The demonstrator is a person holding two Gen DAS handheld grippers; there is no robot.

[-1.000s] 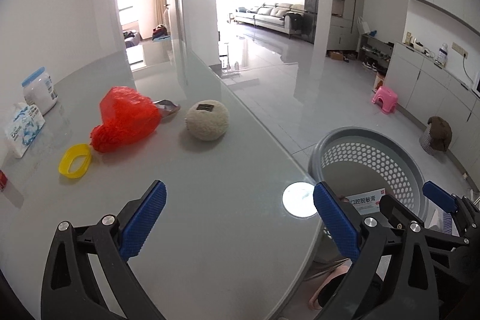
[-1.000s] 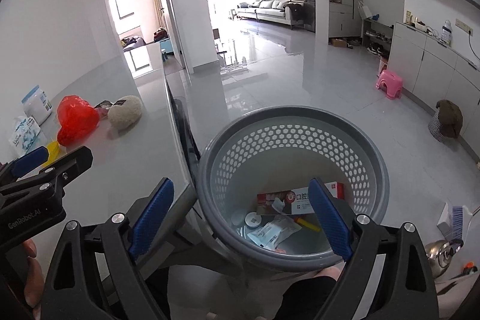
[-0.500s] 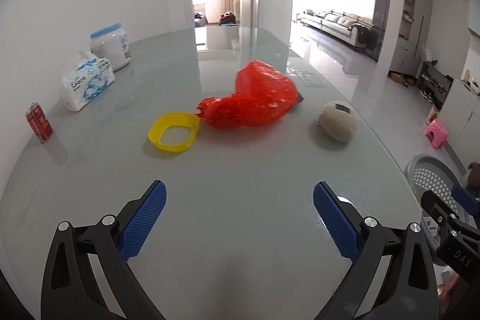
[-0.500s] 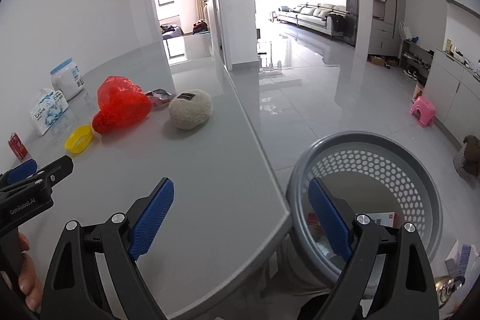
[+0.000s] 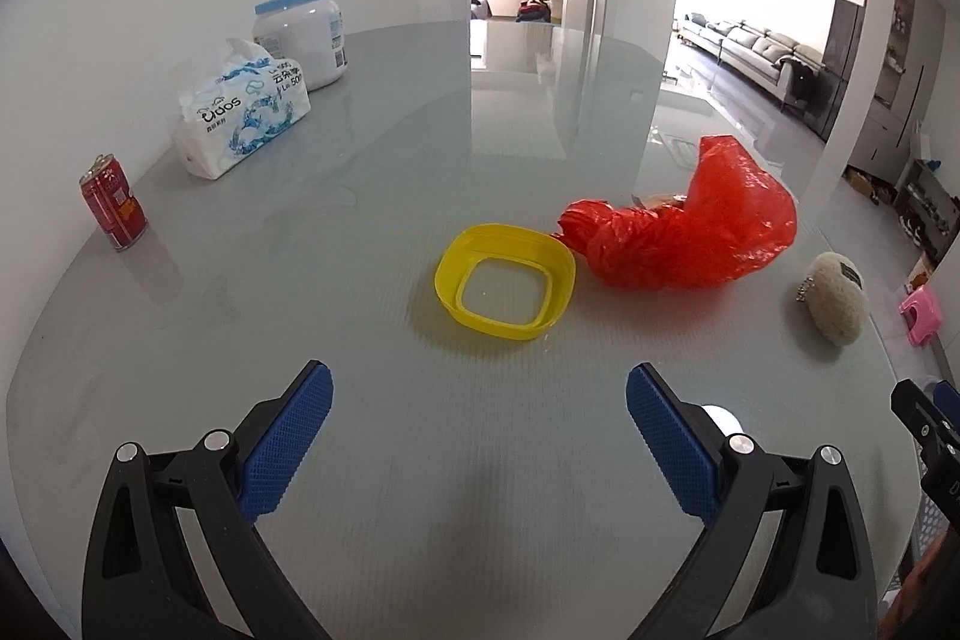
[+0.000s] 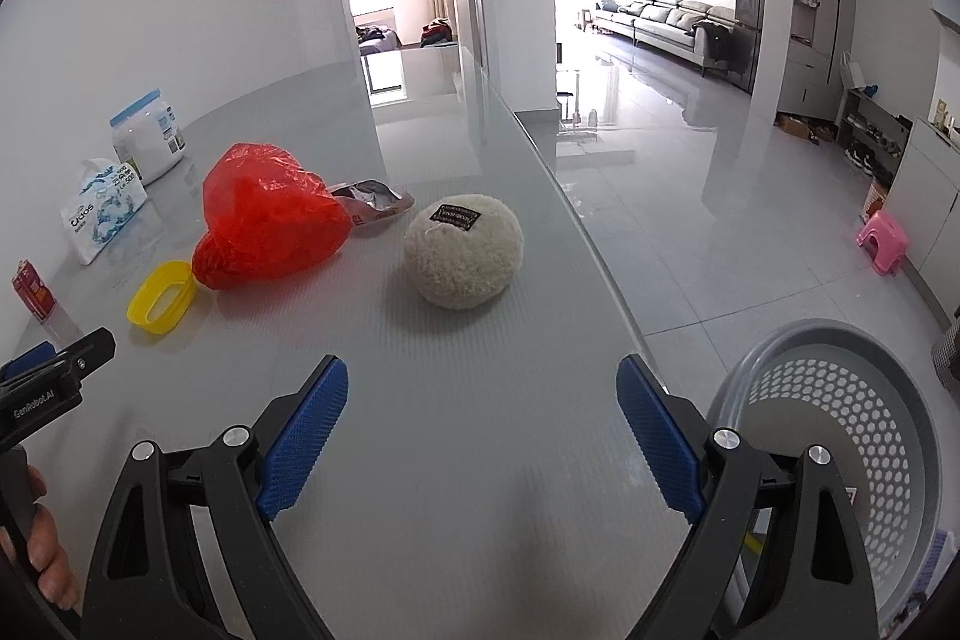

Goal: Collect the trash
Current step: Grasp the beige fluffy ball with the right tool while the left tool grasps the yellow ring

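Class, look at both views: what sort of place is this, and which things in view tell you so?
Most likely a home, an open dining and living area. A glossy table holds a tissue pack and a red can; a grey sofa stands beyond, and an open door shows a bedroom.

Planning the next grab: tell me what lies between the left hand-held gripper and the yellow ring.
Only bare table between the left hand-held gripper and yellow ring, seen in the left wrist view.

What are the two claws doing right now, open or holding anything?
Left claw: open, holding nothing, above the table.
Right claw: open, holding nothing.
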